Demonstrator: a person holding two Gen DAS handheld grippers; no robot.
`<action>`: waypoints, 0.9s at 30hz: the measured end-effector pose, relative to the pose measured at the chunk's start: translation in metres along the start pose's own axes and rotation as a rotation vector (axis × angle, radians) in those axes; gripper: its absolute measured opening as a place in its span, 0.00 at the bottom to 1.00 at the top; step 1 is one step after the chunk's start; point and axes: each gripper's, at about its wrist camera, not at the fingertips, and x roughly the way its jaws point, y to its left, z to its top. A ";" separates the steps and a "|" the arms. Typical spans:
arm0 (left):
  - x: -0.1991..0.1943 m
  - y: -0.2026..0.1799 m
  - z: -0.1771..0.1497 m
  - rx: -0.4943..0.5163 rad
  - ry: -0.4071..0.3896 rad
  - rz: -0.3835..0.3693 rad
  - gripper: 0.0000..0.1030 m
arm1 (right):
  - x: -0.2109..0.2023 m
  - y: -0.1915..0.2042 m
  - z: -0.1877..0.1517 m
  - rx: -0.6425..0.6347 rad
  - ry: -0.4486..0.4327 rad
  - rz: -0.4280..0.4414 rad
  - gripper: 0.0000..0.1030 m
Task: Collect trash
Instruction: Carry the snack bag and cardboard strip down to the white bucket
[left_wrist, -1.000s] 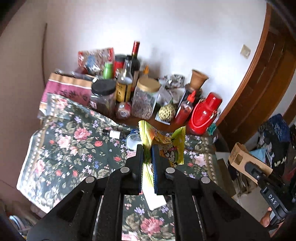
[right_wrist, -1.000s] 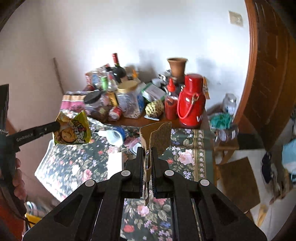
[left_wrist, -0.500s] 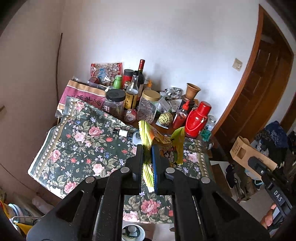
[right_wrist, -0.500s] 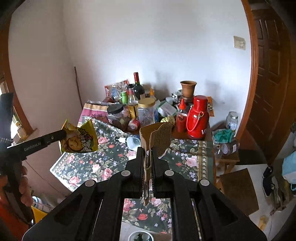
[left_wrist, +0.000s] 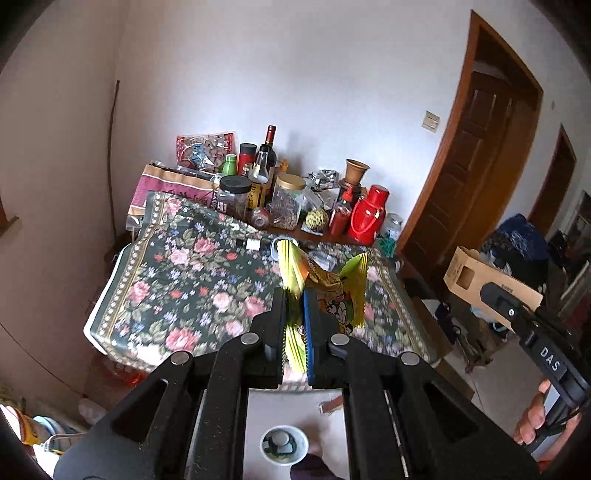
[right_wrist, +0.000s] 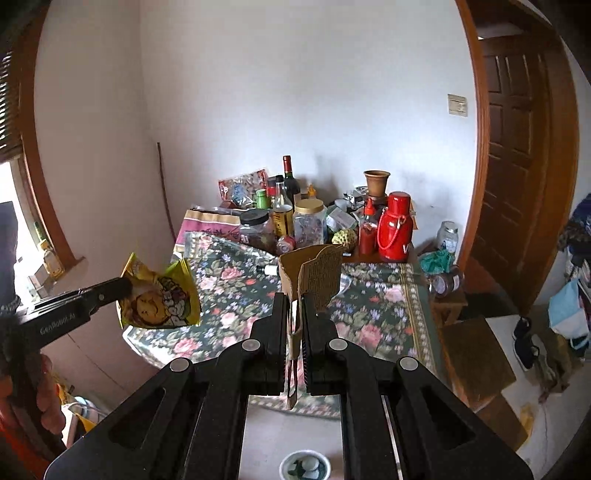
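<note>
My left gripper (left_wrist: 294, 295) is shut on a yellow snack wrapper (left_wrist: 325, 284) and holds it in the air, clear of the table. The wrapper also shows in the right wrist view (right_wrist: 159, 299), held at the left. My right gripper (right_wrist: 294, 299) is shut on a piece of brown cardboard box (right_wrist: 314, 273); the box shows in the left wrist view (left_wrist: 480, 280) at the right. Both grippers are back from the floral tablecloth (left_wrist: 192, 284), above the floor.
Bottles, jars and a red thermos (left_wrist: 369, 216) crowd the table's far side by the wall. A small white cup (left_wrist: 283, 445) stands on the floor below me. A wooden door (right_wrist: 517, 166) is at the right, with a stool (right_wrist: 472, 354) and clutter beside it.
Both grippers have pulled back and up from the table with their items still held. The table looks smaller and the floor with the cup has come into view.
</note>
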 end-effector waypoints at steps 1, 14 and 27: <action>-0.008 0.003 -0.007 0.005 0.001 -0.007 0.07 | -0.007 0.006 -0.007 0.007 0.002 -0.007 0.06; -0.044 0.014 -0.074 0.030 0.135 -0.049 0.07 | -0.040 0.030 -0.072 0.061 0.143 -0.055 0.06; 0.059 0.004 -0.149 0.029 0.356 0.003 0.07 | 0.026 -0.018 -0.152 0.084 0.335 -0.016 0.06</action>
